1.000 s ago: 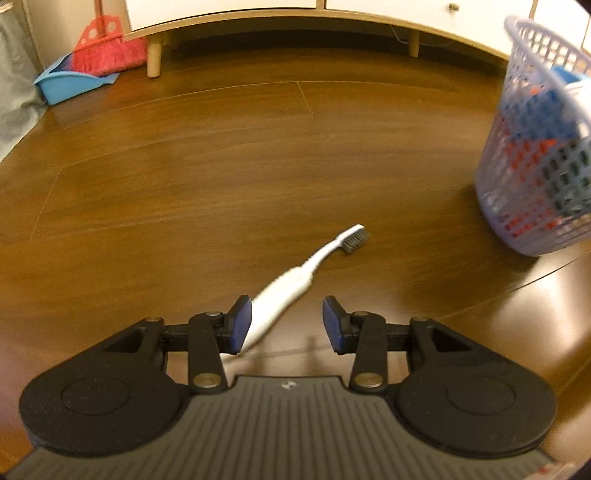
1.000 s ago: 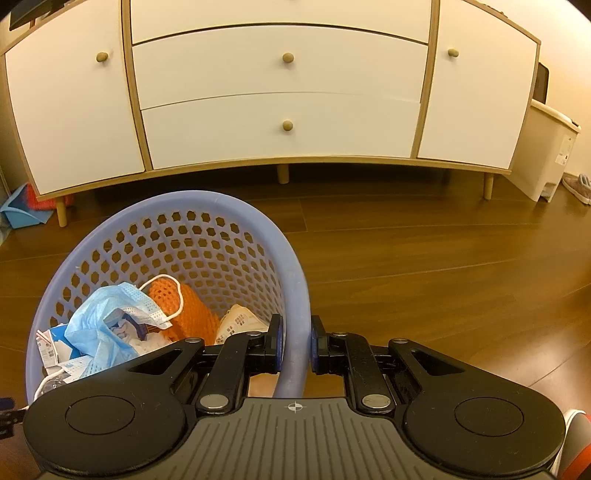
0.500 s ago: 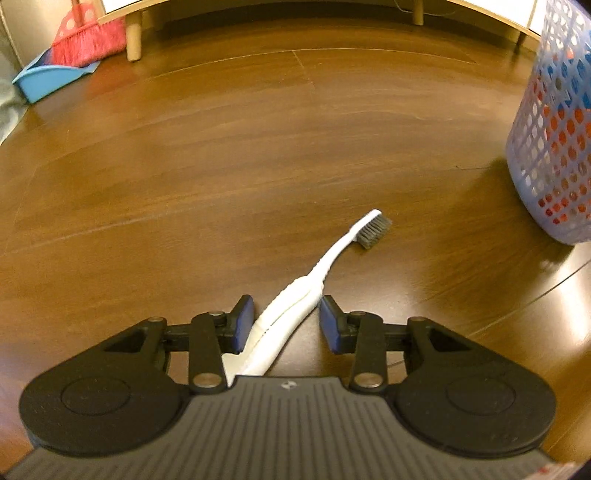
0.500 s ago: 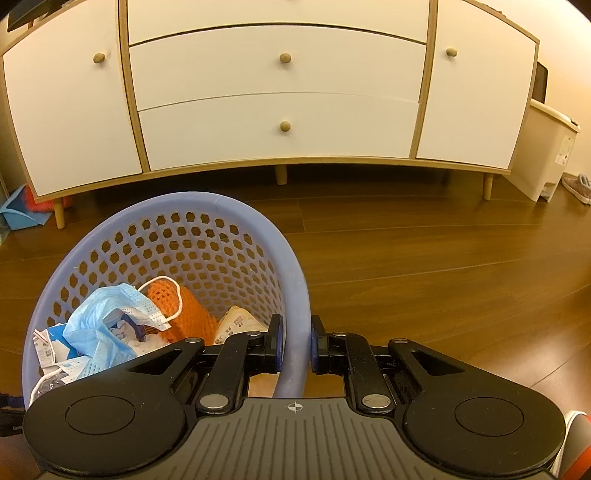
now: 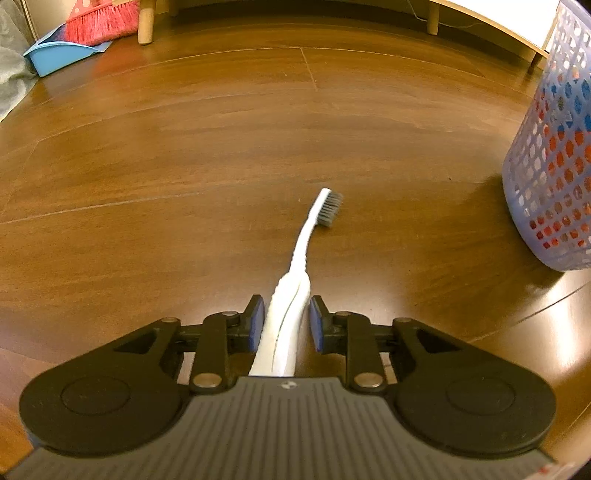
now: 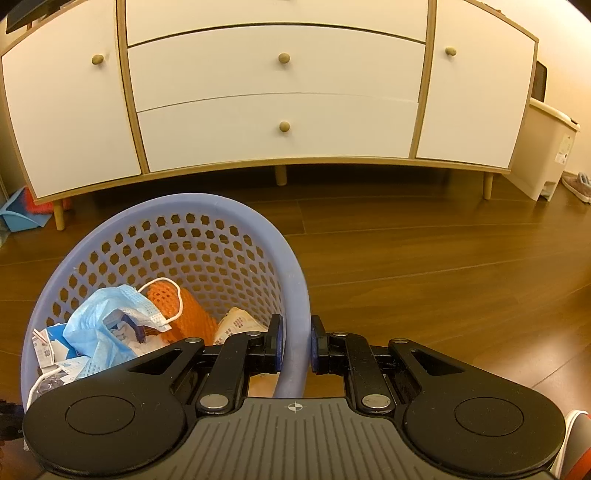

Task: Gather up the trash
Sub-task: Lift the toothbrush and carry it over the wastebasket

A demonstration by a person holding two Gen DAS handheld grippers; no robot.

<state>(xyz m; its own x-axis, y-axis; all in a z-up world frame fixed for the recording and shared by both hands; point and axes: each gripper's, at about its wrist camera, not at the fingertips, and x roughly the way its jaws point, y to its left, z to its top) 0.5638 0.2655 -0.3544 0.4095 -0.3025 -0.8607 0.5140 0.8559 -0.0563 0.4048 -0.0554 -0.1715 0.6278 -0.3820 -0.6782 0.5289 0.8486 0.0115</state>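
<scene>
A white toothbrush (image 5: 304, 240) with grey bristles lies on the wooden floor, head pointing away. Its thick handle runs between the blue pads of my left gripper (image 5: 286, 317), which is shut on it low over the floor. To the right stands the lilac mesh trash basket (image 5: 550, 177). In the right wrist view my right gripper (image 6: 295, 343) is shut on that basket's rim (image 6: 291, 295). Inside it lie a blue face mask (image 6: 107, 317), an orange net (image 6: 184, 310) and paper scraps.
A white sideboard (image 6: 280, 92) on wooden legs stands behind the basket. A red broom (image 5: 99, 22) and blue dustpan (image 5: 59, 55) rest at the far left by one sideboard leg (image 5: 145, 22). A cream bin (image 6: 543, 147) and a shoe (image 6: 578, 184) sit at the right.
My left gripper moved forward and down over the toothbrush handle and its jaws narrowed onto it; the toothbrush swung in line with the fingers. The right gripper stayed on the basket rim.
</scene>
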